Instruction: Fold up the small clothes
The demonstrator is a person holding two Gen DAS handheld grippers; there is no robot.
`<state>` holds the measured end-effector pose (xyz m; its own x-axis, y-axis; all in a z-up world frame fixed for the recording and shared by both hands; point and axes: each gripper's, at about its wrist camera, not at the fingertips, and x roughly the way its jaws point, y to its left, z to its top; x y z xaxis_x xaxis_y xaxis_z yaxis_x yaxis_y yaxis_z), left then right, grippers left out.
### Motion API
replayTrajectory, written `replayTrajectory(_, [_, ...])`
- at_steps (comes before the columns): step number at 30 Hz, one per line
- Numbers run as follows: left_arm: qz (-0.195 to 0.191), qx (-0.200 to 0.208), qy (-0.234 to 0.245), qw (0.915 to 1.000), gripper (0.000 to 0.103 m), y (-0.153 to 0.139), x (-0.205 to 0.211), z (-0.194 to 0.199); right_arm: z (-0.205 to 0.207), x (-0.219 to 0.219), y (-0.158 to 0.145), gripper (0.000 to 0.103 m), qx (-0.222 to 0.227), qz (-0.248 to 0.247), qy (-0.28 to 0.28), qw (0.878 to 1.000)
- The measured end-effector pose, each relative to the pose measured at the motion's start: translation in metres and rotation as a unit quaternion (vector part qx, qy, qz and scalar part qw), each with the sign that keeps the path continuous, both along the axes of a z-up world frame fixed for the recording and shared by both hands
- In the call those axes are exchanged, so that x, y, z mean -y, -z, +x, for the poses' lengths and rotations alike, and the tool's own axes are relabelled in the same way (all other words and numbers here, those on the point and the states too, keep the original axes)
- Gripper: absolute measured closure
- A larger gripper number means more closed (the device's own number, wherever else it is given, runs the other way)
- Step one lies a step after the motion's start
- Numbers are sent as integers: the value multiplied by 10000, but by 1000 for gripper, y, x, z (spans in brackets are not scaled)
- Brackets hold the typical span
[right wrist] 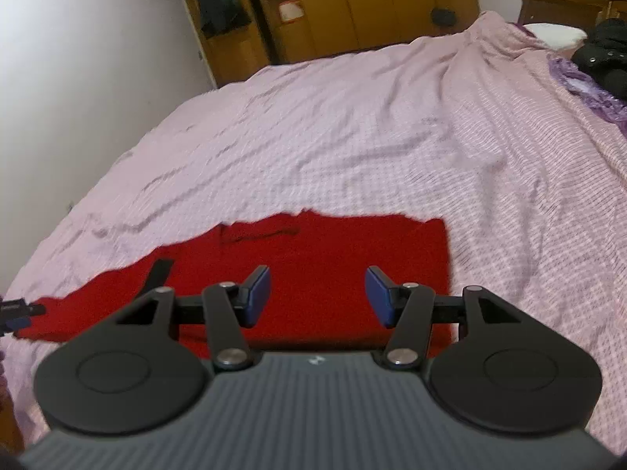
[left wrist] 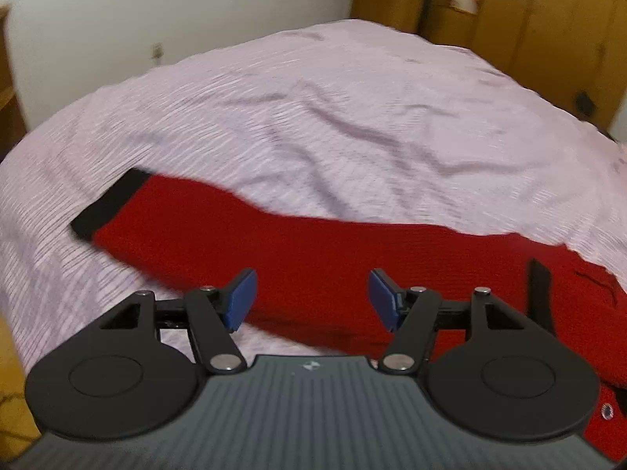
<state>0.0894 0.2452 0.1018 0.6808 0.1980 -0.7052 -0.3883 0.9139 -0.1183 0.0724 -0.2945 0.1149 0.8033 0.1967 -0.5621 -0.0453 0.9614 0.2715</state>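
Though knitted, flat red garment (left wrist: 352, 266)

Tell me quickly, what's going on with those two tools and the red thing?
Left tool open, empty. Right tool open, empty. Red garment lies on the pink bedspread, black cuff stretched out sideways. Nothing in the way.

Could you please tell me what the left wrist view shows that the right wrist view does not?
Only the left wrist view shows the red knitted garment's black ribbed cuff at its sleeve end.

Only the right wrist view shows the garment's square right edge and the dark clothes pile at the bed's far corner.

Both show the red knitted garment lying flat on the pink textured bedspread, and wooden wardrobes behind.
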Motion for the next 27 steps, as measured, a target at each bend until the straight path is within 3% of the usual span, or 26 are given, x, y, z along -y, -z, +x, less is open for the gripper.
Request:
replayTrajectory(9, [-573, -290, -801, 9947, 34, 30, -53, 0, -27, -28, 15, 47, -579, 474, -227, 9969])
replayTrajectory(12, [-835, -248, -884, 9923, 34, 41, -64, -1, -35, -35, 25, 47, -688, 478, -176, 9963])
replayTrajectory(21, [-807, 108, -724, 9940, 34, 44, -71, 6, -43, -57, 74, 47, -1190, 71, 132, 9928])
replayTrajectory(27, [-1100, 151, -1006, 9887, 34, 58, -94, 25, -53, -64, 85, 46, -1113, 83, 132, 9937])
